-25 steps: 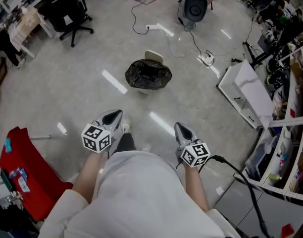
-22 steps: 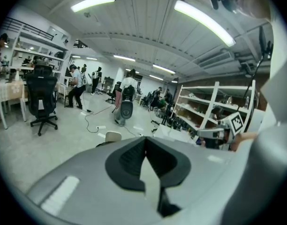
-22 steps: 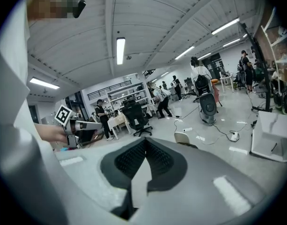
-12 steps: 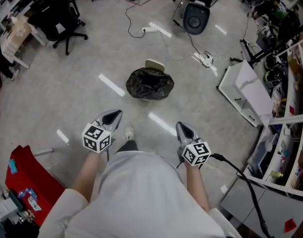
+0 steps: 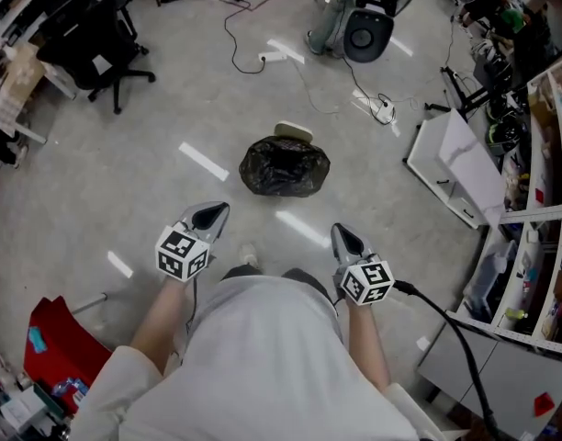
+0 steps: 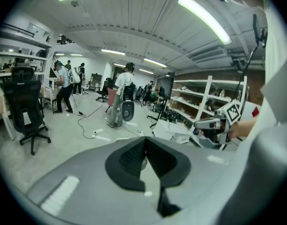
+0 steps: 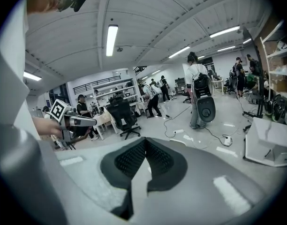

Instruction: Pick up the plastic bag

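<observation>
- We hold the left gripper (image 5: pixel 210 217) and the right gripper (image 5: pixel 345 239) side by side in front of our body, both pointing forward and a little down over the grey floor (image 5: pixel 152 182).
- In the left gripper view the two dark fingers (image 6: pixel 129 159) are pressed together at their tips, with nothing between them.
- The right gripper view shows the same: its ribbed fingers (image 7: pixel 130 159) are closed on each other and carry nothing.
- The black plastic bag (image 5: pixel 284 165) sits on the floor ahead of us, roughly midway between the lines of the two grippers and well apart from both.
- The bag is crumpled and glossy, bunched into a rounded heap with a darker hollow at its top.
- A pale flat piece (image 5: pixel 293 132) lies just behind the bag, touching its far edge.
- A black cable (image 5: pixel 446 324) runs from the right gripper back past our right arm.
- To the right of the bag a white cabinet (image 5: pixel 455 168) lies on the floor beside open shelves (image 5: pixel 538 246).
- Farther off stand a round black fan-like unit (image 5: pixel 366 35) and a black office chair (image 5: pixel 88 39), with loose cords (image 5: pixel 253 26) and a power strip (image 5: pixel 384 110) on the floor between them.
- A red object (image 5: pixel 61 352) sits low at our left.
</observation>
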Demonstrator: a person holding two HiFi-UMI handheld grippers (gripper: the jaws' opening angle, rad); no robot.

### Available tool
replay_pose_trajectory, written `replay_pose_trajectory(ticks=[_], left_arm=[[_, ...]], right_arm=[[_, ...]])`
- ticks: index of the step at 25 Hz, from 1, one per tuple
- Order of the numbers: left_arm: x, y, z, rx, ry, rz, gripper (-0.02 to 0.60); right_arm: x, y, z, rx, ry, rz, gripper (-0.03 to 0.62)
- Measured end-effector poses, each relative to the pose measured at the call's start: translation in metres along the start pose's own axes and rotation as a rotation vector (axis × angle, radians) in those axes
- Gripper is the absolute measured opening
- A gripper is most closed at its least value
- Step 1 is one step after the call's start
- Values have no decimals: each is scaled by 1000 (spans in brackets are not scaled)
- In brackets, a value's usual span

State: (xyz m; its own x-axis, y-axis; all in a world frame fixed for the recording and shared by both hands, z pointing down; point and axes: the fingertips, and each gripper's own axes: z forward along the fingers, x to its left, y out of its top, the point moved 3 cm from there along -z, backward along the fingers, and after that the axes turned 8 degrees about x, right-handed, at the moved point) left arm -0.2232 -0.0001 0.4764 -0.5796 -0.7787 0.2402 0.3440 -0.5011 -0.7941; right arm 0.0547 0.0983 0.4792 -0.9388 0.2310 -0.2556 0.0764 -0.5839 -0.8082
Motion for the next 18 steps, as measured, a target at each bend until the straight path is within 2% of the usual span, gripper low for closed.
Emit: replay_pose_trajectory(ticks=[10, 18], left_arm=[[26, 9, 27, 20, -26, -26, 5], [34, 27, 62, 36, 29, -60, 5]], right_arm=[[-12, 13, 34, 49, 1, 6, 2], [-62, 35, 68, 63, 59, 4, 2]])
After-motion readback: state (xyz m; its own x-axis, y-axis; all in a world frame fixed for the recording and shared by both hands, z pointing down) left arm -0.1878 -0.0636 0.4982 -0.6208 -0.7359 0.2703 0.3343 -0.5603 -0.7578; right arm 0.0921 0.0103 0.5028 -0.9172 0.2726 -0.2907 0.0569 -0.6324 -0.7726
